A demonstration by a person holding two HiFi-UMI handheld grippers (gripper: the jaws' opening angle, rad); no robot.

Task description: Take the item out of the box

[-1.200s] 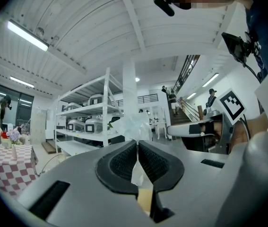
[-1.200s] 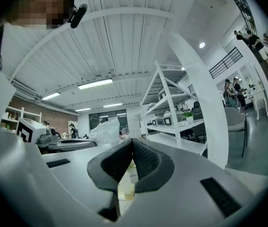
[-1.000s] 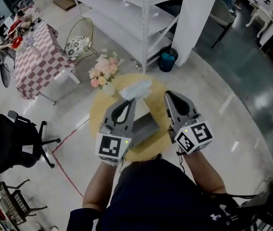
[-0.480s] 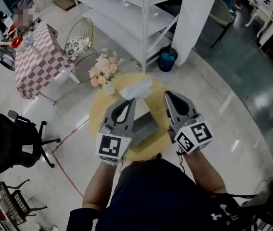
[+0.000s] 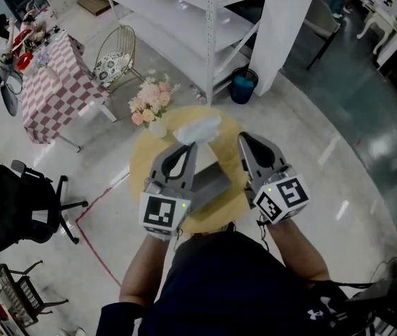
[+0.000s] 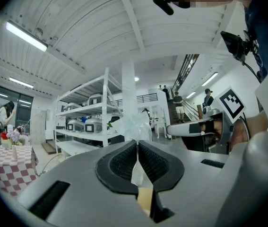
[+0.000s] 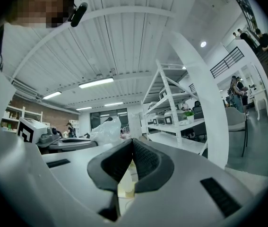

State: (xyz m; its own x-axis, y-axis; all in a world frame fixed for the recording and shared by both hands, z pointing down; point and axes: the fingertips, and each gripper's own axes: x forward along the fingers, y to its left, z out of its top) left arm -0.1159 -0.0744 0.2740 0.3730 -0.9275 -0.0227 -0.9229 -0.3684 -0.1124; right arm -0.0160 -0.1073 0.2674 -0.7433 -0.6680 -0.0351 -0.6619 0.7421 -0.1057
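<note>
Glossy grey floor (image 5: 338, 117). White shelving unit (image 5: 184, 26) stands beside a white pillar (image 5: 289, 19); checkered table (image 5: 58, 89) and black office chair (image 5: 16, 208) at left. Ceiling strip lights (image 6: 26, 36) lit.

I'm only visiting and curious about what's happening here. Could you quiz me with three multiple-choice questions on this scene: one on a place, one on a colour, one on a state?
1. Where is the crumpled white plastic bag?
A. On the floor
B. At the left gripper tip, over the round yellow table
C. On a chair

2. What colour is the small bin beside the white metal shelf rack?
A. Teal
B. Red
C. Yellow

3. How are the left gripper's jaws?
A. Wide apart
B. Shut on the bag
C. Shut on nothing

Answers:
1. B: the bag sticks out past that gripper's tip.
2. A: the head view shows it teal.
3. B: thin plastic is pinched between the closed pads.
</note>
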